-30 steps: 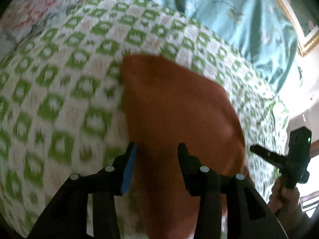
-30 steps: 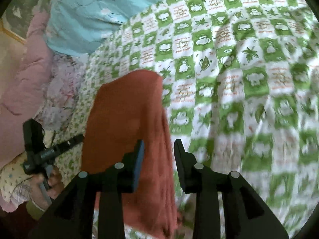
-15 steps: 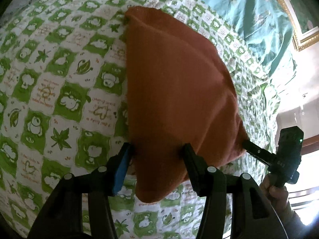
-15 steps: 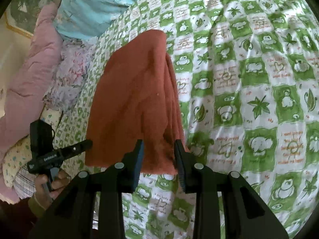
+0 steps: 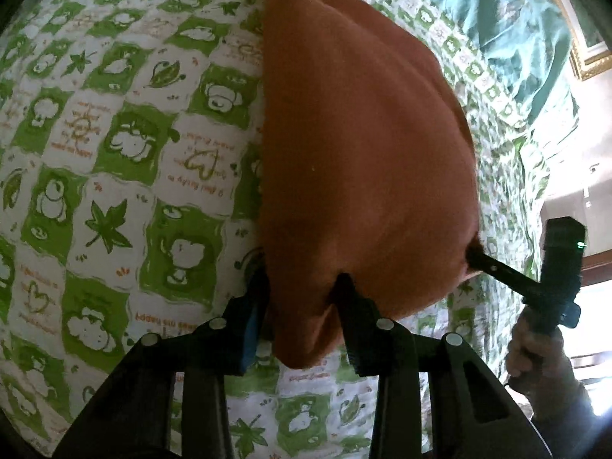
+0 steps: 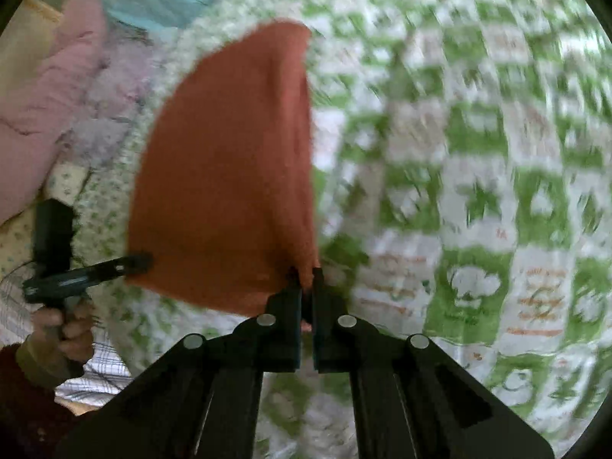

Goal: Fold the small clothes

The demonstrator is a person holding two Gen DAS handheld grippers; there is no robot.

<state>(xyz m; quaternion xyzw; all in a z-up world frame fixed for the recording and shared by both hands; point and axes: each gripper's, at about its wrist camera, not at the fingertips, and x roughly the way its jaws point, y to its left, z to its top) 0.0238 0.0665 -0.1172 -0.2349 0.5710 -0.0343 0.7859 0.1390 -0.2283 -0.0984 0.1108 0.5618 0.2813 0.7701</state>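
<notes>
An orange-red cloth (image 5: 363, 160) lies folded on the green-and-white patterned bedspread (image 5: 114, 145). My left gripper (image 5: 302, 287) is open, its fingers straddling the cloth's near left corner. My right gripper (image 6: 305, 279) is shut on the cloth's near right corner (image 6: 302, 267); the cloth (image 6: 229, 176) stretches away from it. In the left wrist view the right gripper (image 5: 482, 260) touches the cloth's right corner. In the right wrist view the left gripper (image 6: 141, 262) sits at the cloth's left corner.
A teal quilt (image 5: 508, 26) lies at the head of the bed. A pink quilt (image 6: 46, 88) and floral pillows (image 6: 69, 176) lie at the left in the right wrist view. A picture frame (image 5: 589, 57) hangs on the wall.
My right gripper has closed on the cloth's near right corner. My left gripper has moved closer to the near left corner and stays open. The right view is now motion-blurred.
</notes>
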